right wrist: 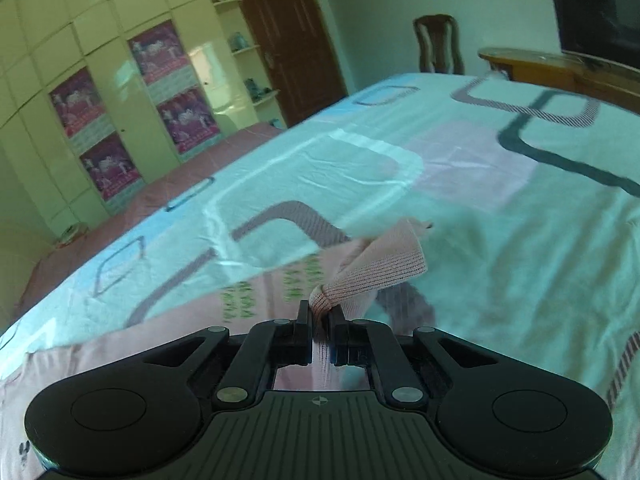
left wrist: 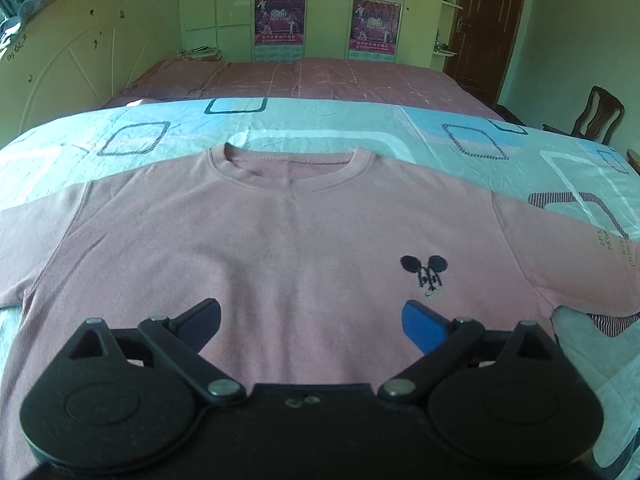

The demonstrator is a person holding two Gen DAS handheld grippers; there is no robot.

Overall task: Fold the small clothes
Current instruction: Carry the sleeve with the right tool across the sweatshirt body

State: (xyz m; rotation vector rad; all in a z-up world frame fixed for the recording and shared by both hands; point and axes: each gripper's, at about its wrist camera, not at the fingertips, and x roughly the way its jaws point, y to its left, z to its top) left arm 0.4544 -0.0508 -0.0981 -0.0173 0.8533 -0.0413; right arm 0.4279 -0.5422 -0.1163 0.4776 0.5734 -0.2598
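Your pink sweatshirt (left wrist: 256,232) lies front-up and spread flat on the bedsheet (left wrist: 320,136), the light blue one printed with rounded squares, and everything else here is placed from that garment. Its ribbed neckline (left wrist: 288,168) points away from you, toward the mauve bedspread (left wrist: 320,78) that covers the far part of the bed. A small dark mouse-head embroidery (left wrist: 425,270) sits on the chest, on the side toward the wooden chair (left wrist: 598,116).

Your left gripper (left wrist: 312,326) hangs over the lower middle of the sweatshirt with its jaws spread wide; nothing is between them, and whether the tips touch the cloth cannot be told. The blue pad (left wrist: 424,326) is just below the embroidery.

Your right gripper (right wrist: 320,314) is clamped on the ribbed cuff (right wrist: 372,276) of the sweatshirt's sleeve. The cuff bunches where the jaws pinch it and fans out beyond them, lifted off the bedsheet (right wrist: 500,240). The right wrist view is blurred by motion. Green lettering (right wrist: 296,284) runs along the sleeve just left of the pinched cuff, too smeared to read.

Beyond the sweatshirt's neckline, past the bedspread, stands a pale wardrobe (left wrist: 240,8) with magenta posters (left wrist: 280,18) on its doors, and a dark brown door (left wrist: 486,28) stands to the wardrobe's right.
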